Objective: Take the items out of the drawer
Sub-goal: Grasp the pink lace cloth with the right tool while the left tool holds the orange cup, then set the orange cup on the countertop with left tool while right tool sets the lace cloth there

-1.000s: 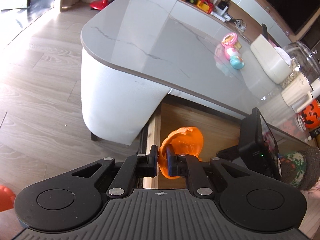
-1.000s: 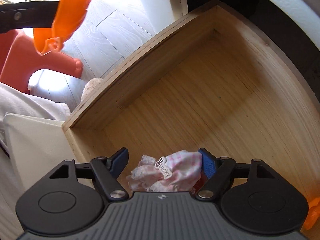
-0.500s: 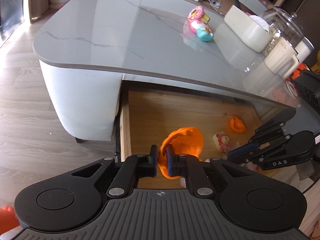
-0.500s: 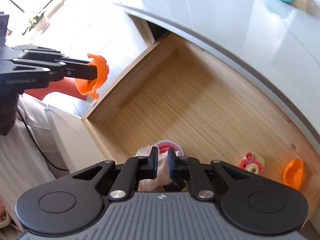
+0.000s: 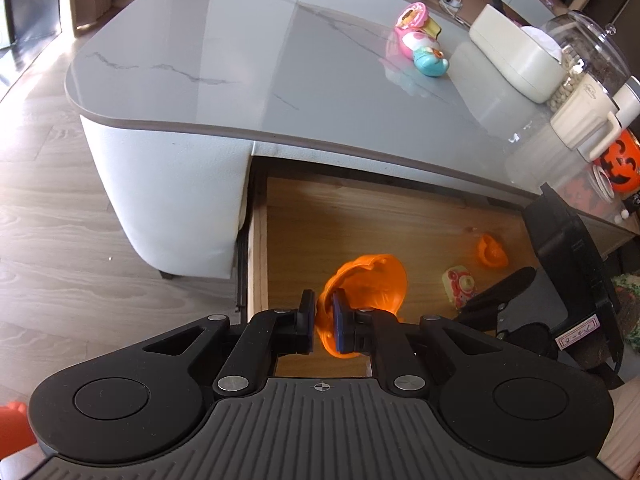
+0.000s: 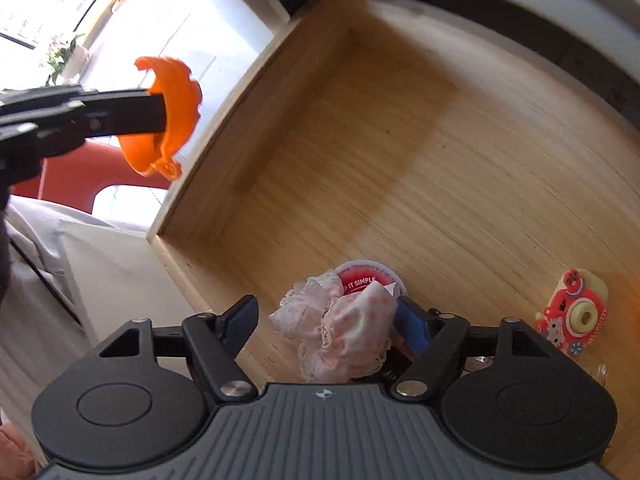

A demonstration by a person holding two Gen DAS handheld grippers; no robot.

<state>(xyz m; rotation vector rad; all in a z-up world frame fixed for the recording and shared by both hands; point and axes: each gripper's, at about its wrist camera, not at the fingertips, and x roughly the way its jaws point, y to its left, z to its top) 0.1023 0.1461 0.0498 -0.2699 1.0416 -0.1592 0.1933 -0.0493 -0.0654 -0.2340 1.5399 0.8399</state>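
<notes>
The wooden drawer (image 5: 360, 216) stands pulled out under a grey marble tabletop (image 5: 240, 60). My left gripper (image 5: 323, 322) is shut on an orange plastic shell-shaped toy (image 5: 368, 280), held above the drawer's left front corner. The right wrist view shows that toy (image 6: 176, 112) over the drawer's side wall (image 6: 224, 152). My right gripper (image 6: 326, 318) is open low inside the drawer. A pink-and-white frilly cloth (image 6: 344, 336) lies between its fingers, against the right one. The cloth partly covers a red-lidded round tub (image 6: 360, 276).
A camera-shaped toy (image 6: 572, 312) and a small orange toy (image 5: 492, 251) lie on the drawer floor at the right. Pink and teal toys (image 5: 420, 44), a white box (image 5: 516, 60), a mug (image 5: 580, 120) and a pumpkin bucket (image 5: 618, 164) stand on the tabletop. A red stool (image 6: 80, 176) stands on the floor.
My right gripper was shut on the pink cloth half a second ago; now its fingers are spread and it sits lower in the drawer. The left gripper still holds the orange toy.
</notes>
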